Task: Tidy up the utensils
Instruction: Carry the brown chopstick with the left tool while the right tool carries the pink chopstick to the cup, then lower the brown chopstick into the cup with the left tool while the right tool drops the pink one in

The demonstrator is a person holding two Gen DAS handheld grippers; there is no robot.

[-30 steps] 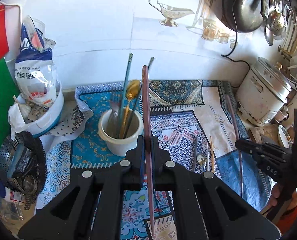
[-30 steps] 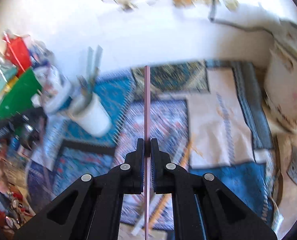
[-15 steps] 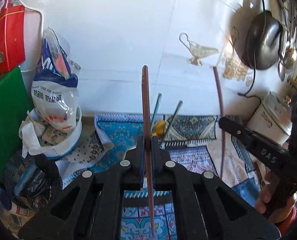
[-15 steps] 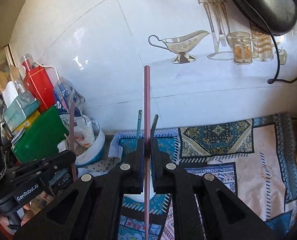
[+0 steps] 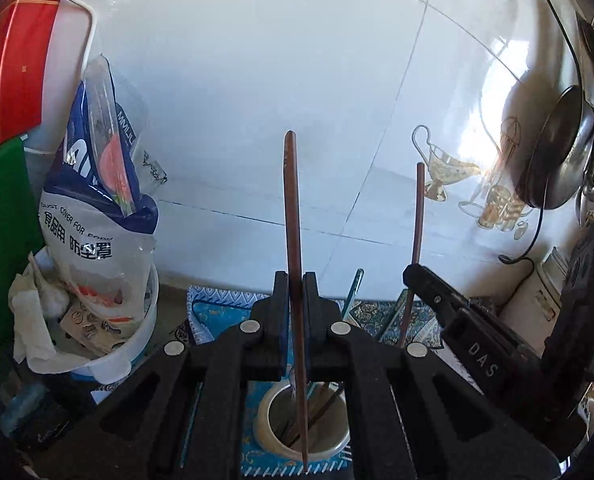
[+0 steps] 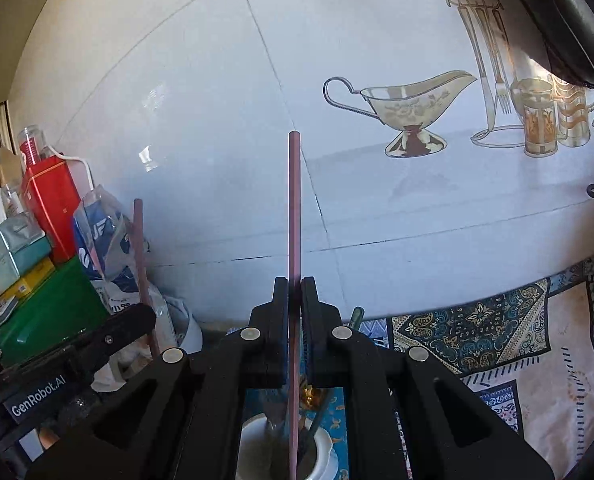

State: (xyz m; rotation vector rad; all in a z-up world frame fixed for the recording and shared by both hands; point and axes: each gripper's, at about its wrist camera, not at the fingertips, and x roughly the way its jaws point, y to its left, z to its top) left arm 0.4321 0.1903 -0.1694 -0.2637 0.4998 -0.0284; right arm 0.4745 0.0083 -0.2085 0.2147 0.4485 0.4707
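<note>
Brown and slim, one chopstick (image 5: 293, 240) stood upright between the closed jaws of the left gripper (image 5: 295, 316), pinched at about its middle, its lower tip hanging over the mouth of the white utensil cup (image 5: 271, 438) just below the jaws. The right gripper (image 6: 295, 320) was likewise shut on a pinkish chopstick (image 6: 294, 216), held upright, with its lower end at the rim of the same cup (image 6: 323, 446), beneath and slightly ahead of the jaws.

Several risks seemed likely. Both sticks were converging on one narrow opening already crowded with handles, so the two grippers, close beside each other, could knock together, or a tip could jam on the cutlery inside. A thin stick clamped at one point could also pivot and miss the rim if released while tilted, dropping onto the patterned cloth (image 6: 497, 332).
</note>
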